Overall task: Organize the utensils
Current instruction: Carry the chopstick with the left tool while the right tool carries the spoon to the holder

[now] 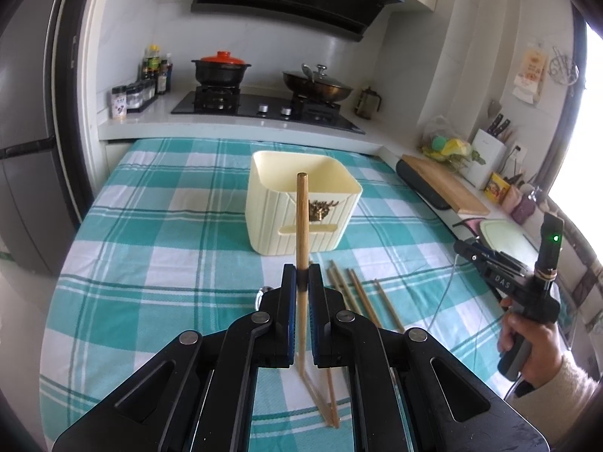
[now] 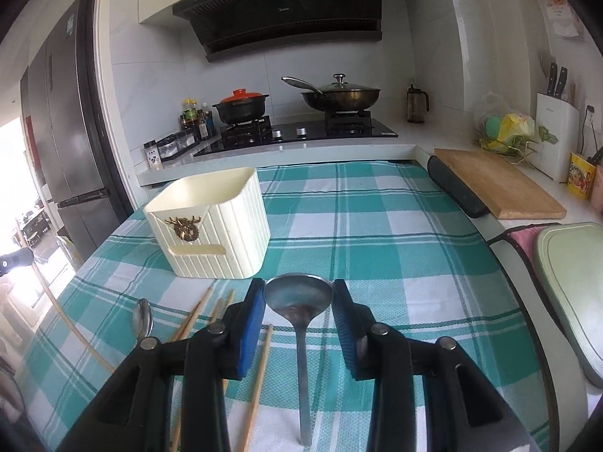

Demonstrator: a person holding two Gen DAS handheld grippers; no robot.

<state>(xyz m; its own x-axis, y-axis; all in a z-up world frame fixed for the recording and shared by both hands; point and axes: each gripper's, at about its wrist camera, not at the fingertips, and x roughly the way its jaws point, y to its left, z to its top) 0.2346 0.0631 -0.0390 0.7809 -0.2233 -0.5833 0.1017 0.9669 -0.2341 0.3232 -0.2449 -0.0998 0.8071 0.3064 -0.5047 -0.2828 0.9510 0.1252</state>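
The checked tablecloth (image 2: 395,226) carries a cream box (image 2: 211,222), chopsticks (image 1: 361,297), perhaps a spoon (image 2: 142,320).

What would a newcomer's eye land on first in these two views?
The left gripper shut on a wooden chopstick standing up before the cream holder on the checked cloth. Then the right gripper, its pads pinching the bowl of a steel spoon, with loose chopsticks lying left of it.

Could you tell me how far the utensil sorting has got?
Nothing shows in the cream box yet. In hand: the left gripper clamps a chopstick, the right gripper a spoon. Left: loose chopsticks and a second spoon on the cloth.
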